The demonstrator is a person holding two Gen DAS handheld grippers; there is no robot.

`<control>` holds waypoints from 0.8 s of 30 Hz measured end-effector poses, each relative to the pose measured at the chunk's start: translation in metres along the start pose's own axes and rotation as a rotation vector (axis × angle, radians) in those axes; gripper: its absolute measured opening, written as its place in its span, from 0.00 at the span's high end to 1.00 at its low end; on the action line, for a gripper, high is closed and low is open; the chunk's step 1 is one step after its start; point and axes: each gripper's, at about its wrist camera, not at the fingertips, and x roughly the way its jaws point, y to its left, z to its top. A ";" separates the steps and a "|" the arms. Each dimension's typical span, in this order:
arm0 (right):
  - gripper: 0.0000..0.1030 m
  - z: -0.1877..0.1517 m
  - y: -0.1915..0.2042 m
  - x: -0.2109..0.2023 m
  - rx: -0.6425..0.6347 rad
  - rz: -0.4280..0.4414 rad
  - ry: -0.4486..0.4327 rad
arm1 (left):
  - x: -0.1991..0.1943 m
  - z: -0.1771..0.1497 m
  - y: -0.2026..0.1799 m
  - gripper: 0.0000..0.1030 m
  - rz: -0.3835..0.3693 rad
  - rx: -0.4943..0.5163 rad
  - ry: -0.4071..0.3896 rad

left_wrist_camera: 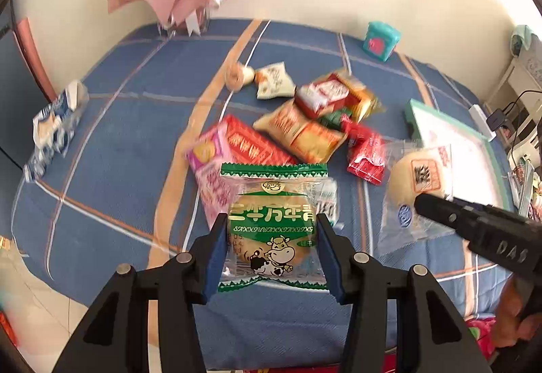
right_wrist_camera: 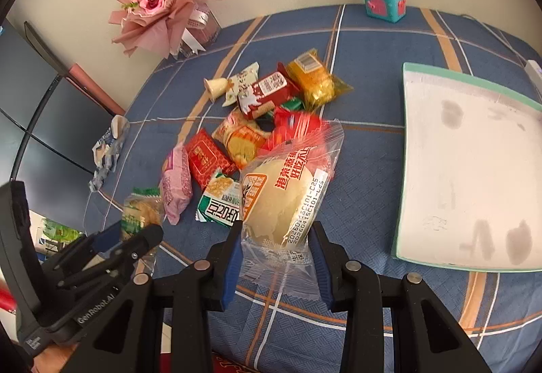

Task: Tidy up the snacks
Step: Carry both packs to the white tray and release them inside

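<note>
Above the worktop: left claw is clamped on green biscuit packet, right claw on bun packet.
Slip risk: the bun packet's slick film could be lost before the tray is reached.

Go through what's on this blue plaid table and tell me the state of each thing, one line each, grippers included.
Left gripper: shut on green cow-print biscuit packet, lifted.
Right gripper: shut on clear-wrapped pale steamed bun, lifted.
Pile of red, orange and pink snack packets: loose on the blue plaid tablecloth.
White tray with green rim: holds no snacks.
Pink paper bouquet: upright by wall.
Teal box: closed.
</note>
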 end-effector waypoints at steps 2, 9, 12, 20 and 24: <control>0.61 0.002 -0.001 -0.003 0.009 -0.003 -0.014 | -0.004 0.008 -0.005 0.50 0.000 0.009 -0.014; 0.61 0.015 -0.027 -0.018 0.079 -0.075 -0.069 | -0.014 0.040 -0.042 0.50 0.000 0.060 -0.053; 0.61 0.024 -0.051 -0.028 0.144 -0.129 -0.104 | -0.014 0.052 -0.066 0.50 -0.026 0.084 -0.061; 0.61 0.039 -0.125 -0.052 0.331 -0.263 -0.186 | -0.006 0.084 -0.145 0.50 -0.059 0.151 -0.086; 0.61 0.042 -0.155 -0.060 0.418 -0.279 -0.210 | 0.009 0.092 -0.184 0.50 -0.081 0.180 -0.080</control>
